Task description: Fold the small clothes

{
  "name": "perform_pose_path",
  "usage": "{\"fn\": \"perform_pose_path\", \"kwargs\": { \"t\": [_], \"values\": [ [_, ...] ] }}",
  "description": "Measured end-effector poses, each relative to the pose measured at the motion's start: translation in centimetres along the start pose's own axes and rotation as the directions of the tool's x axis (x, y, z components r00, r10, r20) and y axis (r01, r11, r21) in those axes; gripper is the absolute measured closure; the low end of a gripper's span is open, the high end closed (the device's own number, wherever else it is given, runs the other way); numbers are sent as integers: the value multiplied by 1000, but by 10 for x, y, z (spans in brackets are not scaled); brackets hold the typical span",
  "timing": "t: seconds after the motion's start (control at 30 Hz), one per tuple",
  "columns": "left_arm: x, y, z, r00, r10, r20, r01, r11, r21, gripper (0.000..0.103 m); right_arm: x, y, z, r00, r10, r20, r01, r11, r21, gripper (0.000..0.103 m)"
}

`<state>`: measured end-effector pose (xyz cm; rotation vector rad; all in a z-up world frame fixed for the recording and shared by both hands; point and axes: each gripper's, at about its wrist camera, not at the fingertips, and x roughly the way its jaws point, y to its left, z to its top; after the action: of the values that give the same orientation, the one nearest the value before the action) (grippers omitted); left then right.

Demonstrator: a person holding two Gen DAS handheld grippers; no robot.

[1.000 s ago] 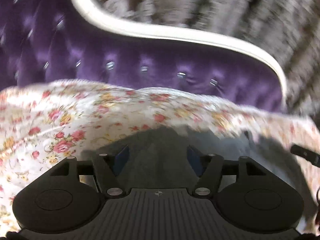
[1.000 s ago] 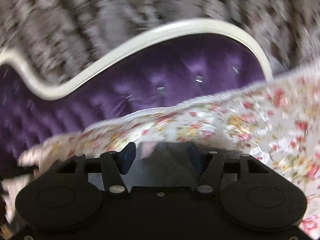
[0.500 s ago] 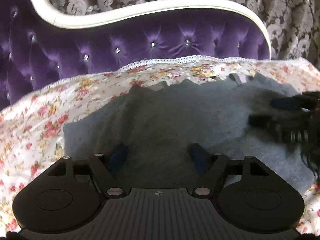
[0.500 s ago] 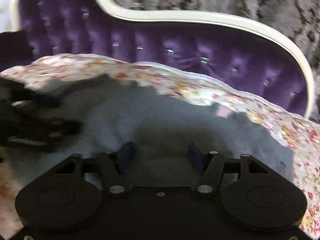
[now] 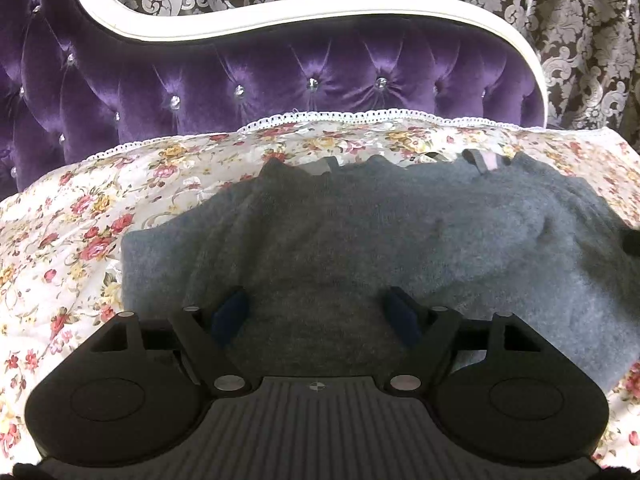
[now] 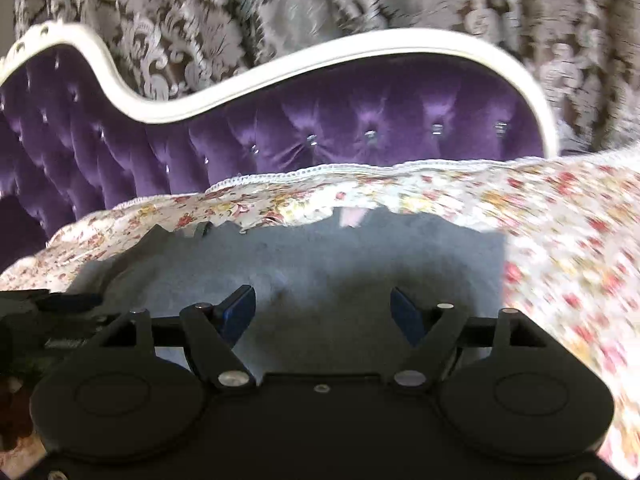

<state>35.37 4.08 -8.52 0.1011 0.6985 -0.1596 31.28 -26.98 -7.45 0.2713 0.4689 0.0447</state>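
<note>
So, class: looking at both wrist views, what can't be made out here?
- Grey garment: near edge hidden behind the left hand-held gripper in the left view.
- Floral cover: pattern motion-blurred in the right view.
- Left view: a dark object is cut off by the right edge.

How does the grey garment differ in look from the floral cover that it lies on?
The grey garment is one plain colour, while the floral cover shows red and yellow roses on white. The garment looks fuzzy and knitted; the cover looks smooth, with a white lace edge. The garment takes only part of the seat; the cover spreads well beyond it. Both are soft cloth, lying flat.
</note>
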Motion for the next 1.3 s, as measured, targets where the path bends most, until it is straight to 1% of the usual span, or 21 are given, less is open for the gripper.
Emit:
{"fn": "perform_pose_path", "kwargs": {
  "t": [0.1,0.17,0.23,0.33,0.4,0.47,0.5,0.53,0.57,0.7,0.77,0.83,0.9,0.97,1.1,1.17,1.2,1.23,1.27,1.3],
  "values": [
    [1,1,0,1000,0,-3,0,1000,0,27,-23,-12,-20,999,-33,31,31,999,41,23],
    [1,0,1,1000,2,-5,-2,1000,1,27,-31,-26,-29,997,-59,52,54,994,100,22],
    [2,0,1,1000,5,-7,-5,1000,0,27,-34,-44,-33,997,-59,51,49,983,177,19],
    [2,0,1,1000,10,-9,-10,1000,-4,26,-29,-72,-29,999,-15,33,5,961,278,14],
    [3,0,2,1000,13,-14,-13,1000,-2,26,-26,-83,-26,1000,15,25,-23,948,319,11],
    [4,-1,3,1000,14,-22,-14,1000,-3,26,-13,-94,-24,997,72,0,-67,925,375,5],
    [4,-1,4,999,15,-28,-15,1000,-1,26,-10,-98,-28,995,101,-1,-93,912,399,1],
    [5,-2,6,999,17,-36,-17,1000,2,26,-10,-100,-30,993,118,27,-119,906,407,0],
    [5,-3,8,999,18,-46,-17,1000,3,26,-9,-102,-32,992,124,33,-127,900,417,1],
    [2,-9,27,994,9,-113,-10,1000,-7,28,-8,-98,-28,992,129,1,-119,913,389,0],
    [-6,-12,41,996,-21,-86,16,998,-53,28,-8,-98,-28,992,129,-2,-118,914,387,0],
    [-10,-21,55,998,-29,-48,25,997,-75,28,-9,-99,-28,992,125,-3,-114,912,394,0],
    [-6,-36,68,999,-24,-31,22,998,-58,28,-10,-99,-27,992,123,-13,-108,913,392,0],
    [5,-52,76,999,-14,-36,13,999,-30,28,-9,-99,-26,992,124,-25,-105,917,385,0],
    [40,-72,74,996,14,-83,-17,999,-42,28,-8,-98,-22,991,127,-50,-101,926,364,0],
    [58,-80,68,992,41,-119,-44,999,-21,28,-7,-97,-21,990,126,-60,-96,927,363,0],
    [65,-84,63,989,56,-138,-56,998,0,23,-7,-97,-21,990,125,-63,-94,927,363,0],
    [66,-87,59,991,75,-112,-73,997,20,21,-6,-96,-21,990,124,-66,-92,928,360,0],
    [67,-88,56,991,85,-104,-83,996,27,21,-6,-95,-20,990,123,-71,-91,931,353,0],
    [67,-87,56,990,87,-109,-86,996,11,20,-6,-95,-20,990,123,-75,-90,934,345,0]
  ]
}}
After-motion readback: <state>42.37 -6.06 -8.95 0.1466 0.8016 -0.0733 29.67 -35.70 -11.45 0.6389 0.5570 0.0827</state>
